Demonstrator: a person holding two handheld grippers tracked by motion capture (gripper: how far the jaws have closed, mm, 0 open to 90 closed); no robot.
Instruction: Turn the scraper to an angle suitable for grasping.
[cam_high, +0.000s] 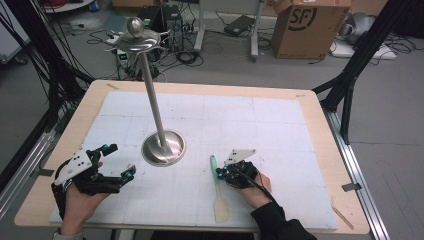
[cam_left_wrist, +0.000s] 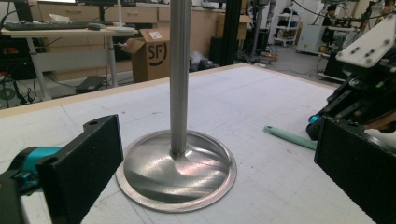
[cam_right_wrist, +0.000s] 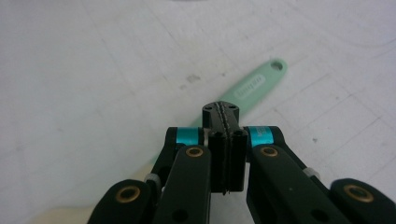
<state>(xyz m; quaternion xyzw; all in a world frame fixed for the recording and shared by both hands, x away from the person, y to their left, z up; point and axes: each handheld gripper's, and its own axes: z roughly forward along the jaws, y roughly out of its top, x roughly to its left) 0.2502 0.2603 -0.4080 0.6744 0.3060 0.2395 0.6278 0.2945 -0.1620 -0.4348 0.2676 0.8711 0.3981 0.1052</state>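
A spatula (cam_high: 218, 192) with a mint-green handle and a cream blade lies flat on the white worktop (cam_high: 280, 125), lower centre of the high view. Its handle points up the frame, the blade toward the bottom edge; a hanging hole pierces the handle's end.

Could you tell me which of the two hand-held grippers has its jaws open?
The left hand-held gripper, beside the metal stand: its jaws stand wide apart. The right hand-held gripper, above the green-handled spatula, is shut.
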